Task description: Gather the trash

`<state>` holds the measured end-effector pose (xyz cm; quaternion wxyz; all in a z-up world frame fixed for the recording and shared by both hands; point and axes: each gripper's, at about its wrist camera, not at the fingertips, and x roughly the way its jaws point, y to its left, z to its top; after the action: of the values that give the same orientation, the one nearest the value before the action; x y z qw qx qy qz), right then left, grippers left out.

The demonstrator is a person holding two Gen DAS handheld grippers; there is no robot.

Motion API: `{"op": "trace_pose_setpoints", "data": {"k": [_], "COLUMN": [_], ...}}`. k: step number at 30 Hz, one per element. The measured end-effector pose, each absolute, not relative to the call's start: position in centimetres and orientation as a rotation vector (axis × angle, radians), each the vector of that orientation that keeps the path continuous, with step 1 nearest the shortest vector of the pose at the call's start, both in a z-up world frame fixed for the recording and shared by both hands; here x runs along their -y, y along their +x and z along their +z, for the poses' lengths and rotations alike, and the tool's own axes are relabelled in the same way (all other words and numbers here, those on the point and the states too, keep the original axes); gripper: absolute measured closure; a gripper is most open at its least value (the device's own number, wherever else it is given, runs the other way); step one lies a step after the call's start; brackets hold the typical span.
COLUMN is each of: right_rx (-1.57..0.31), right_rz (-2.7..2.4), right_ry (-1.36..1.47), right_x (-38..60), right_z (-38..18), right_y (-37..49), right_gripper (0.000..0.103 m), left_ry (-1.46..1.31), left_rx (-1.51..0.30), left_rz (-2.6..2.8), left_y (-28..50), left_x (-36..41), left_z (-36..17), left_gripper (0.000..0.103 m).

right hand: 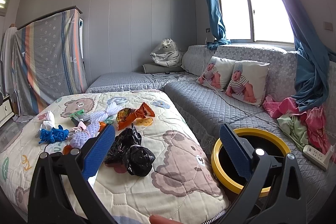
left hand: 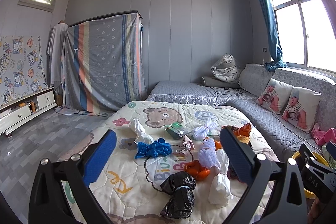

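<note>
Left wrist view: left gripper (left hand: 168, 152) fingers spread wide and empty over a bed (left hand: 130, 186) strewn with trash; black bag (left hand: 178, 194) at 6 o'clock. Right gripper (right hand: 168, 146) also open, yellow-rimmed bin (right hand: 216, 163) at 3 o'clock beside the sofa (right hand: 199, 102); bare floor (left hand: 42, 135) at 9 o'clock.

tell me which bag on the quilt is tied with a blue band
The black bag, nearest the left gripper. A blue band cinches its middle; the white bag beside it has none visible.
</note>
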<state>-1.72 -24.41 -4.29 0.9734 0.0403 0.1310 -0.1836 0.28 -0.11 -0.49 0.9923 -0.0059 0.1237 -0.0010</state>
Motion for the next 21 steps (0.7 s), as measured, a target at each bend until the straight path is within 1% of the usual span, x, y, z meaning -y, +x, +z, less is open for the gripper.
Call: {"op": "trace_pose_setpoints", "data": {"k": [21], "right_rx": [-0.267], "right_rz": [-0.37], "right_ry": [0.085], "right_x": [24.52], "right_z": [-4.3], "right_y": [-1.77], "right_gripper": [0.008], "left_ry": [-0.014], "left_rx": [-0.255], "left_rz": [-0.007], "left_y": [0.5], "left_x": [0.68], "left_z": [-1.36], "left_gripper": [0.007]}}
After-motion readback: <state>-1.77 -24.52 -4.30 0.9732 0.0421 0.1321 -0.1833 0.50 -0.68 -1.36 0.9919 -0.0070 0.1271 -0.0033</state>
